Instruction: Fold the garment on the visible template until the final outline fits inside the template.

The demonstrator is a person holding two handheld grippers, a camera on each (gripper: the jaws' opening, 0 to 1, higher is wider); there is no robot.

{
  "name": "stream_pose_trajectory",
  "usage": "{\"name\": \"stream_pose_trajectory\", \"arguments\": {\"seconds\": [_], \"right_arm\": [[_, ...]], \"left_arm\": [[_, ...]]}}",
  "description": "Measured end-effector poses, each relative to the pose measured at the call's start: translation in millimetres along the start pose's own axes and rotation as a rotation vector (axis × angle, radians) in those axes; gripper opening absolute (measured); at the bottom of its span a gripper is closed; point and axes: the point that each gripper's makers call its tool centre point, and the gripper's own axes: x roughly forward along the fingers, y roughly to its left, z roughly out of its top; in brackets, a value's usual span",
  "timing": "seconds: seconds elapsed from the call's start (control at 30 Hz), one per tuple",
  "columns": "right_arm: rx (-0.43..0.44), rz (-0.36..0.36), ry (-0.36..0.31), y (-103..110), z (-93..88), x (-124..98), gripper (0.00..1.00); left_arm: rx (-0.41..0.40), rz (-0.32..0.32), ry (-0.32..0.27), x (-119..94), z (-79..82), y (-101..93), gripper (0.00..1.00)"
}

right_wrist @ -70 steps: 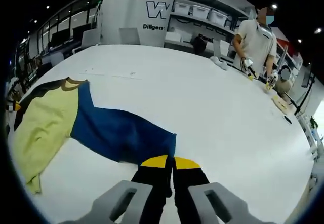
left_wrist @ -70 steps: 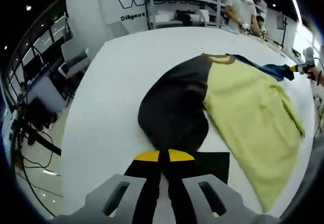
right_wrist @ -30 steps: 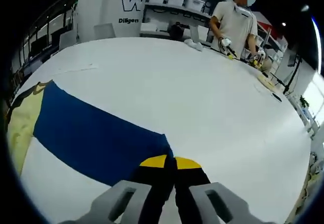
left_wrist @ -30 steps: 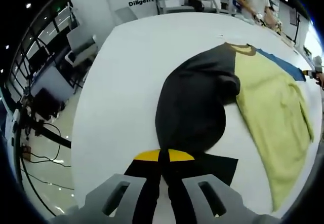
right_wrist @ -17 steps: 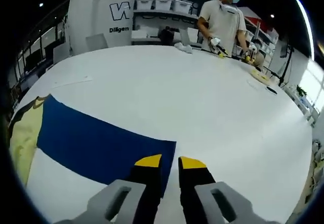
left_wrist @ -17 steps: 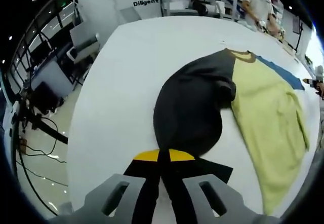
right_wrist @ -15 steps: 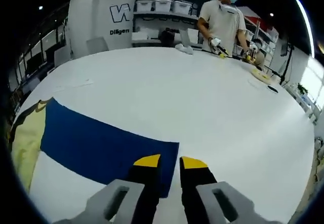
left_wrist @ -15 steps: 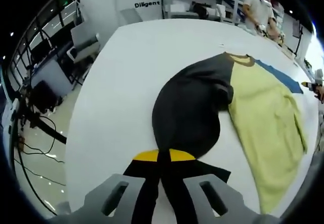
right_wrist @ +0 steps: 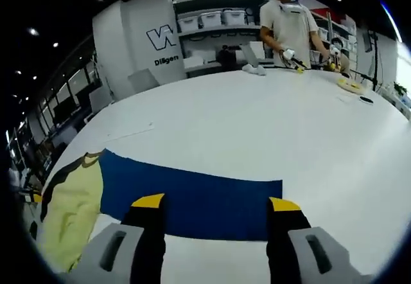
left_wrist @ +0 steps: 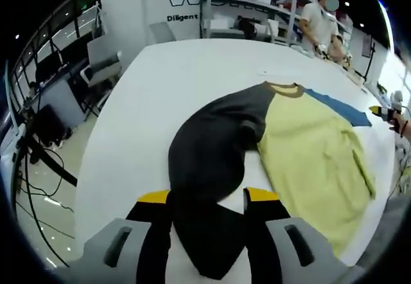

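White table now carries the shirt spread flat, since the left claw has let go of the black sleeve and the right claw of the blue sleeve, both standing apart, so folding can start.

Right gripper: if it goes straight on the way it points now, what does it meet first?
Most likely the blue sleeve, which lies flat across the line between the open jaws of the right gripper. Beyond it is bare white table. Depth is unclear.

Garment yellow-green, black, blue; table white.
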Motion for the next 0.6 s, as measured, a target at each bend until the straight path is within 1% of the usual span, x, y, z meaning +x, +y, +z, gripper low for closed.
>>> {"name": "stream_pose_trajectory", "arguments": {"seconds": [0.03,0.07,0.1,0.13,0.2,0.23,0.27,0.3,0.47,0.5,0.6], "right_arm": [[0.000,0.000,0.000,0,0.0,0,0.67],[-0.004,0.026,0.003,12,-2.1,-3,0.69],[-0.024,0.064,0.009,31,-6.2,-8,0.71],[-0.025,0.068,0.009,33,-6.7,-9,0.73],[-0.030,0.096,0.013,46,-10.2,-13,0.76],[-0.033,0.110,0.015,53,-12.0,-15,0.78],[-0.036,0.124,0.017,59,-13.8,-16,0.80],[-0.059,0.142,0.021,70,-16.7,-22,0.82],[-0.097,0.183,0.037,90,-23.6,-30,0.87],[-0.103,0.214,0.047,105,-28.8,-38,0.88],[-0.131,0.262,0.063,127,-37.0,-47,0.89]], "left_arm": [[0.000,0.000,0.000,0,0.0,0.0,0.49],[0.005,-0.014,-0.009,-4,0.2,-7.6,0.51],[-0.001,-0.016,-0.021,-8,1.1,-16.0,0.54],[-0.003,-0.016,-0.022,-8,1.4,-17.1,0.58],[-0.008,-0.021,-0.029,-9,2.4,-21.2,0.62],[-0.010,-0.024,-0.033,-9,2.9,-23.3,0.63],[-0.005,-0.045,-0.035,-12,2.8,-33.8,0.63],[-0.003,-0.052,-0.039,-14,2.8,-38.9,0.64],[-0.003,-0.063,-0.041,-17,1.6,-47.4,0.73],[-0.002,-0.071,-0.037,-20,-0.5,-52.5,0.75],[-0.007,-0.081,-0.043,-26,-3.3,-62.0,0.78]]}}
